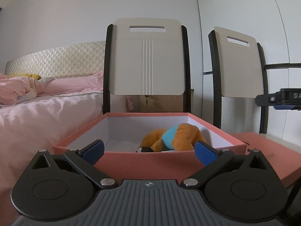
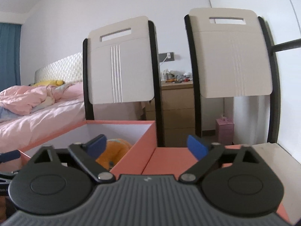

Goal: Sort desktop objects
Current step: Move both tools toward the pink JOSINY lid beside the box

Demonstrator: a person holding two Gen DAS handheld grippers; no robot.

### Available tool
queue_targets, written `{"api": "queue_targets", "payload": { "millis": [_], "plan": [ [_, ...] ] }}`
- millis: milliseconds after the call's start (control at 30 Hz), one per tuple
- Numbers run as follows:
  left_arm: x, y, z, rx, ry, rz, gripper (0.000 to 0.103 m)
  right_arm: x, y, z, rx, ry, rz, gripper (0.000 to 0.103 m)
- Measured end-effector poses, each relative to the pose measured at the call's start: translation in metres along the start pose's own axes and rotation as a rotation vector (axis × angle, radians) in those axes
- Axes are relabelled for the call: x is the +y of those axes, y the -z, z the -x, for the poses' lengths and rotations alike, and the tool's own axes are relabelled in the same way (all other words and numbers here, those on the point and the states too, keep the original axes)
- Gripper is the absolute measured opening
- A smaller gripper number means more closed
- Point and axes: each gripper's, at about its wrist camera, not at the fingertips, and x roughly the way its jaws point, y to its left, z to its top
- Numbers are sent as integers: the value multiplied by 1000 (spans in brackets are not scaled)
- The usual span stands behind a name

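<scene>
Looking along the left gripper [image 1: 148, 150], its two blue-padded fingers [image 1: 94, 149] stand wide apart with nothing between them, poised just in front of the near wall of an open salmon-pink box [image 1: 150, 162]. Inside the box, toward its right half, lies an orange plush toy [image 1: 175, 137] with a light-blue band around its middle, resting on the white floor of the box. Right of the box lies its flat pink lid [image 1: 263, 148], touching or nearly touching the box's right wall. Behind the box rises a cream chair back [image 1: 146, 56] with black side rails; a second chair [image 1: 242, 66] stands to the box's right rear. Left of the box is a bed with pink bedding [image 1: 37, 109]. At the far right edge, part of the other gripper shows above the lid.

From the right wrist, the right gripper [image 2: 146, 146] is also spread wide and holds nothing. Its left finger hangs over the box's [image 2: 135, 158] right side, just above the plush toy [image 2: 112, 152], which sits in the box; its right finger is over the lid [image 2: 169, 160]. Behind the box stand both chairs, with a wooden bedside cabinet [image 2: 178, 103] between them.
</scene>
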Motion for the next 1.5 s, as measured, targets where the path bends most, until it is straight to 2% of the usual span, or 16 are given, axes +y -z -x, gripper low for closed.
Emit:
{"api": "queue_targets", "payload": {
  "millis": [200,267,533,1067,1333,1500],
  "plan": [
    [-10,6,-1,-18,-13,-36,103,0,6,12,-22,7,38,99],
    [-12,7,-1,-13,-7,-40,103,-1,6,16,-32,14,45,103],
    [-9,7,0,-3,2,-1,103,-5,10,23,-19,45,28,103],
    [-21,14,-3,27,39,13,103,-27,16,44,0,102,-1,103],
    [-37,23,2,19,68,4,103,-52,24,54,60,109,-35,103],
    [-53,31,5,24,117,-18,103,-79,33,61,98,163,-39,103]
  ]
}}
